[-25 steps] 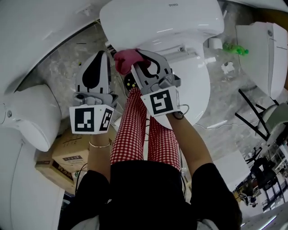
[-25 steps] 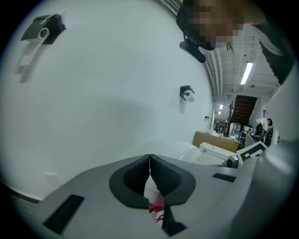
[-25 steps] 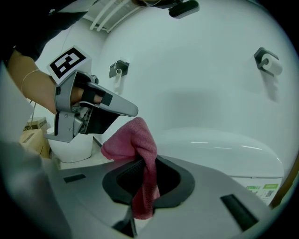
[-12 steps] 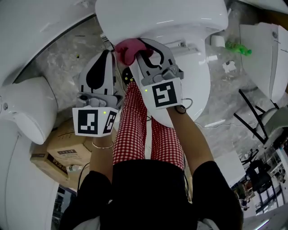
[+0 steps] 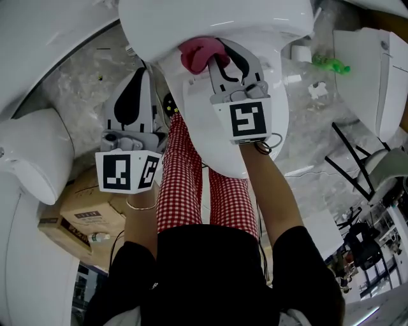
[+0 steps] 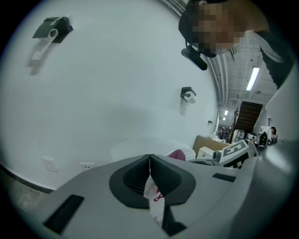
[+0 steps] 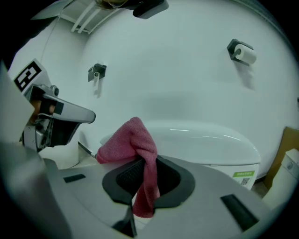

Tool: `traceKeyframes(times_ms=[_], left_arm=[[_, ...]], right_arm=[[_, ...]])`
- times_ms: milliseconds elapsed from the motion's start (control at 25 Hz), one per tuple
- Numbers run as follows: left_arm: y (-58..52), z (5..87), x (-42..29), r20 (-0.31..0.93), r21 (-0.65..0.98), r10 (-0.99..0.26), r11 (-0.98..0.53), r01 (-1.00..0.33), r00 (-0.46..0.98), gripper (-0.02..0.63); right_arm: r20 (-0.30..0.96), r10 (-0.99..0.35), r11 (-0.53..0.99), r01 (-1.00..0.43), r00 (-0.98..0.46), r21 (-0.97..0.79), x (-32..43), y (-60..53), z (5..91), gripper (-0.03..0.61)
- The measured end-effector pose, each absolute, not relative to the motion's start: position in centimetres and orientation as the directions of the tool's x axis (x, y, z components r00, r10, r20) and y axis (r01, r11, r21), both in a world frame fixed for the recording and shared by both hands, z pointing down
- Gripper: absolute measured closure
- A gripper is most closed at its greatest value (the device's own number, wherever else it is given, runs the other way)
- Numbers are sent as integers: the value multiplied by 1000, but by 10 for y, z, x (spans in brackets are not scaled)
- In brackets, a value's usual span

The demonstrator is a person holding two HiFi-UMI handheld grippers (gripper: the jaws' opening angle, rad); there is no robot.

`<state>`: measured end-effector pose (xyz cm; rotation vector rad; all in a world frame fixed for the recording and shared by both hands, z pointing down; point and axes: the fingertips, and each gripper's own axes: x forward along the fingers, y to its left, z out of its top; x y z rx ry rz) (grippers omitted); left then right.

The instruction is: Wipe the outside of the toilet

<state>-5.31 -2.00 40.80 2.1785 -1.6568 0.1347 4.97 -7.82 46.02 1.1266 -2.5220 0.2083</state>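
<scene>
Overhead first: the right tool (image 5: 220, 54) is clamped on a pink cloth (image 5: 194, 54), and the cloth is pressed to the toilet (image 5: 217, 19) where the tank meets the seat. The left tool (image 5: 137, 83) hangs just beside it, over the floor, apart from the porcelain.

From the left tool's own camera, its jaws are together. A pale scrap with a red mark shows in the slot below them; what it is I cannot tell. The cloth and the other tool sit off to the right.

From the right tool's camera, the cloth is pinched at its middle. One bunch stands up above the jaws and a tail hangs below, with the white bowl beyond.

To wipe well from here, I would lead with the raised bunch, so that fabric and not the hard jaw tips meets the glaze. Follow the curve of the tank and rim in long overlapping strokes with steady, light pressure. The grip should be firm, since a narrow pinch could let the cloth slip. The left tool is best held clear of the stroke.
</scene>
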Motion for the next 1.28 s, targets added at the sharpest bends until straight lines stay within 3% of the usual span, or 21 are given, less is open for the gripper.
traceKeyframes(times_ms=[320,520,920,1280], left_arm=[[-24,411,-32,307,293,-898,-226,-929,315,603],[-20,411,-14,323,209,-884,-282,-937,338,603],[-21,414,2,329,201,-883,-281,-938,335,603],[-20,417,14,327,209,-878,-293,-933,349,603]], right_arm=[[400,-758,561,-828,-515,0,103,-101,463,517],[405,-789,512,-859,-461,19,137,-113,462,517],[411,-836,419,-906,-363,54,197,-132,463,517],[432,-841,415,-901,-327,125,224,-138,465,517]])
